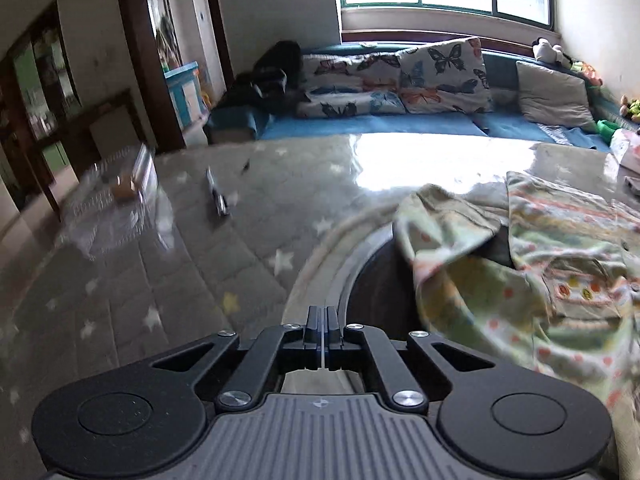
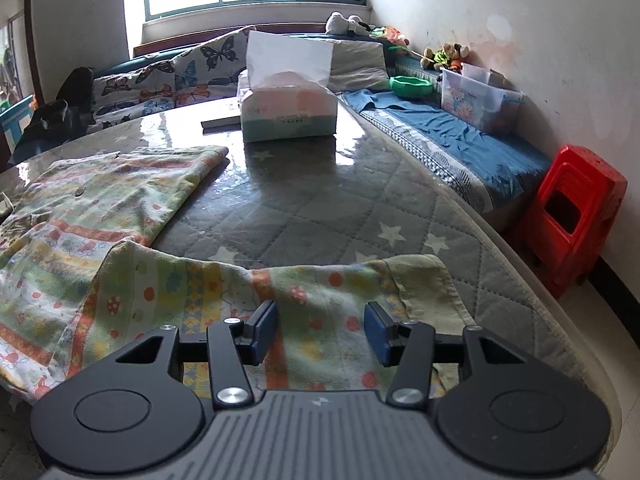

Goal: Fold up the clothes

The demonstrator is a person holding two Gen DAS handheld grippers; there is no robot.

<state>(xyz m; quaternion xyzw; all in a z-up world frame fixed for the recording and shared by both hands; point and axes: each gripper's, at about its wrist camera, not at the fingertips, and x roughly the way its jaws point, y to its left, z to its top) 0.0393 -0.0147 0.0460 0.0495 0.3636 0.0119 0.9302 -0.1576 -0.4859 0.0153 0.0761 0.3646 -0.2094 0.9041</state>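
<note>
A child's pale green patterned shirt (image 2: 100, 208) lies spread on the quilted grey table (image 2: 320, 200). It also shows in the left wrist view (image 1: 540, 260), with one part hanging over the table's edge. My right gripper (image 2: 320, 326) is open and sits just above the shirt's near sleeve (image 2: 328, 284), with one finger on each side of a strip of cloth. My left gripper (image 1: 322, 332) is shut with nothing between the fingers, at the table's curved rim (image 1: 320, 264), left of the shirt.
A tissue box (image 2: 288, 108) and a flat dark strip stand at the table's far side. A small dark object (image 1: 218, 196) and a clear plastic container (image 1: 120, 184) lie on the left. A sofa (image 1: 400, 120) runs behind; a red stool (image 2: 572, 208) stands right.
</note>
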